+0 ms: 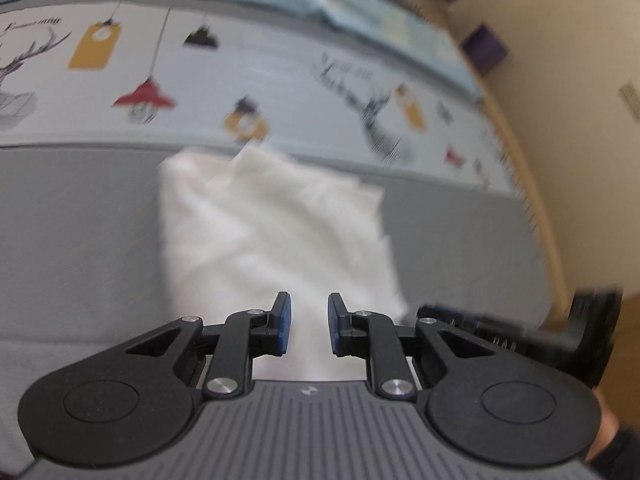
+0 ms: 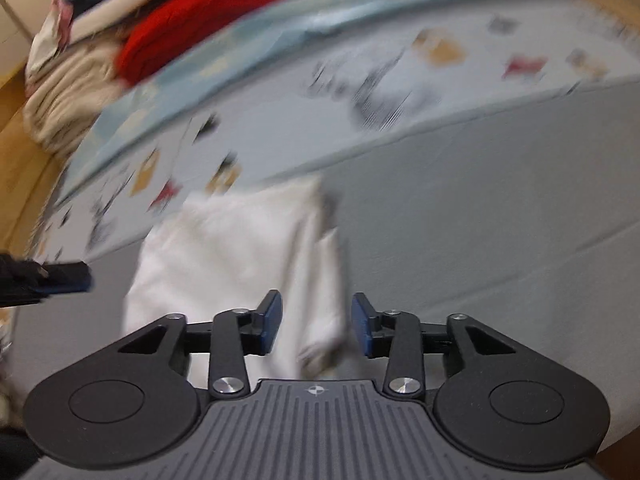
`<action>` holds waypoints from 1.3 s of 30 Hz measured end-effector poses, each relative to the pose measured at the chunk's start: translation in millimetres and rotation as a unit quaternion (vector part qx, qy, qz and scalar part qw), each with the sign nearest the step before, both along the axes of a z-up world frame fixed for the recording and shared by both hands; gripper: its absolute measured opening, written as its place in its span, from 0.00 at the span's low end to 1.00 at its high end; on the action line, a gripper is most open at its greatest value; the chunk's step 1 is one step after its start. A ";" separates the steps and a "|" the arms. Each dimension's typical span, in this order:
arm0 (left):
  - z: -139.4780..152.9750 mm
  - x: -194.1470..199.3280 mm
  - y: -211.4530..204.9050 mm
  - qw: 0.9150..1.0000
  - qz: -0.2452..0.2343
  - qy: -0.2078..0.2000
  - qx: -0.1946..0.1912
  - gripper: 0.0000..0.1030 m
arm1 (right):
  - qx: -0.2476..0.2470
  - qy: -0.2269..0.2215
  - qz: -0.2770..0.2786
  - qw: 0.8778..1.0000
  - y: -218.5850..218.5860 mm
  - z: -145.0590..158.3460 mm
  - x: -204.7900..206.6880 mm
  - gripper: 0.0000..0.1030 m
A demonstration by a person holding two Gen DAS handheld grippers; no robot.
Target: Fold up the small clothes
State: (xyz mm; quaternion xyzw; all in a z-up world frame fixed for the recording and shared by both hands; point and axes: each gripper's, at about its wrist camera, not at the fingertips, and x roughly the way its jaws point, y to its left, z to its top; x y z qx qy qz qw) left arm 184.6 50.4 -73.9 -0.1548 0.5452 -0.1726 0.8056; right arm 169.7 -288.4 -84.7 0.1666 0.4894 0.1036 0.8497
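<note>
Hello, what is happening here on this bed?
A person holds a gripper in each hand over a white cloth that lies folded on the grey sheet. The left gripper and the right gripper are both open, and neither grips the cloth. A pile of other clothes waits at the far edge.

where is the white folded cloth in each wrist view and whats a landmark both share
Left wrist view: the white cloth fills the centre, on the grey sheet, running down between the open left tongs.
Right wrist view: it lies left of centre, its right edge between the open right tongs.
Shared landmark: the printed band with lamps and tags, just beyond the cloth's far edge.
</note>
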 end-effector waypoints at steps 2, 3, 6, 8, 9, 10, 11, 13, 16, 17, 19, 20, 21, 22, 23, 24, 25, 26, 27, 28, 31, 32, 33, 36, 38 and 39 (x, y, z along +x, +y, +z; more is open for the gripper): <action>-7.2 -7.2 12.9 1.000 -0.008 0.000 0.003 0.19 | -0.005 0.028 0.025 0.999 18.9 -8.7 3.4 0.44; -11.5 -12.2 19.6 1.000 -0.012 0.004 0.001 0.19 | -0.015 0.035 0.034 0.999 27.5 -12.2 4.4 0.44; -20.7 -20.9 33.1 1.000 -0.023 0.011 0.014 0.19 | -0.028 0.059 0.046 0.997 45.8 -22.4 6.5 0.44; -23.8 -21.6 35.6 0.999 -0.033 0.012 0.010 0.19 | -0.024 0.080 0.051 0.995 52.5 -27.7 7.7 0.45; -25.0 -21.2 33.8 0.999 -0.040 0.011 0.008 0.19 | -0.031 0.082 0.058 0.994 57.4 -28.0 6.7 0.45; -24.9 -21.2 31.3 0.999 -0.047 0.010 0.007 0.19 | -0.040 0.079 0.067 0.994 60.7 -26.7 5.5 0.41; -26.1 -20.9 28.5 0.998 -0.055 0.010 0.006 0.19 | -0.049 0.074 0.076 0.993 63.8 -24.6 3.6 0.28; -29.8 -21.0 18.6 0.998 -0.068 0.013 0.009 0.19 | -0.052 0.059 0.086 0.993 63.1 -17.2 0.1 0.06; -41.3 -20.3 1.5 0.995 -0.098 0.021 0.017 0.19 | -0.024 0.027 0.081 0.996 47.5 1.2 -4.1 0.04; -47.1 -20.3 -5.3 0.993 -0.111 0.027 0.026 0.19 | -0.016 0.012 0.080 0.997 42.0 8.7 -6.9 0.03; -58.9 -20.8 -17.1 0.989 -0.132 0.039 0.050 0.19 | -0.014 -0.006 0.079 0.997 32.9 18.1 -12.0 0.03; -66.6 -20.7 -22.3 0.987 -0.143 0.048 0.063 0.19 | -0.025 -0.003 0.077 0.997 29.0 18.6 -13.1 0.03; -75.6 -20.5 -27.5 0.983 -0.152 0.064 0.081 0.19 | -0.046 0.009 0.076 0.996 26.6 15.6 -13.2 0.03; -82.0 -20.9 -32.3 0.979 -0.161 0.072 0.101 0.19 | -0.066 0.024 0.075 0.995 24.9 10.3 -12.9 0.03; -86.3 -21.6 -36.7 0.976 -0.171 0.074 0.117 0.19 | -0.076 0.038 0.079 0.993 24.2 5.6 -11.8 0.03; -88.2 -22.3 -39.6 0.974 -0.178 0.073 0.123 0.20 | -0.082 0.052 0.085 0.992 24.8 0.7 -10.5 0.03; -87.4 -22.1 -40.4 0.973 -0.181 0.073 0.122 0.20 | -0.087 0.060 0.089 0.990 24.6 -2.8 -9.0 0.04; -84.9 -21.4 -39.5 0.974 -0.181 0.070 0.119 0.20 | -0.088 0.056 0.083 0.991 23.5 -2.5 -8.3 0.04; -80.3 -20.3 -37.0 0.976 -0.177 0.064 0.109 0.20 | -0.085 0.040 0.070 0.993 20.3 0.4 -7.3 0.05; -75.2 -18.8 -33.3 0.979 -0.171 0.057 0.097 0.20 | -0.071 0.017 0.051 0.996 15.5 5.7 -4.9 0.06; -63.4 -14.7 -18.1 0.987 -0.143 0.038 0.070 0.23 | -0.021 -0.029 -0.003 0.999 3.3 15.0 3.6 0.24; -60.9 -13.6 -13.4 0.988 -0.132 0.034 0.067 0.23 | -0.008 -0.038 -0.019 0.999 1.4 14.7 7.2 0.28; -59.3 -12.1 -6.8 0.990 -0.119 0.029 0.066 0.23 | 0.002 -0.044 -0.032 0.999 0.9 12.0 11.5 0.29; -53.4 -7.8 9.0 0.994 -0.096 0.019 0.058 0.23 | 0.005 -0.022 -0.057 0.998 3.7 -0.5 30.7 0.30; -49.5 -6.4 18.7 0.995 -0.080 0.015 0.055 0.23 | 0.007 -0.016 -0.072 0.997 9.4 -9.3 45.6 0.32; -48.0 -5.9 23.1 0.996 -0.072 0.013 0.052 0.23 | 0.005 -0.012 -0.077 0.997 11.1 -13.1 51.4 0.32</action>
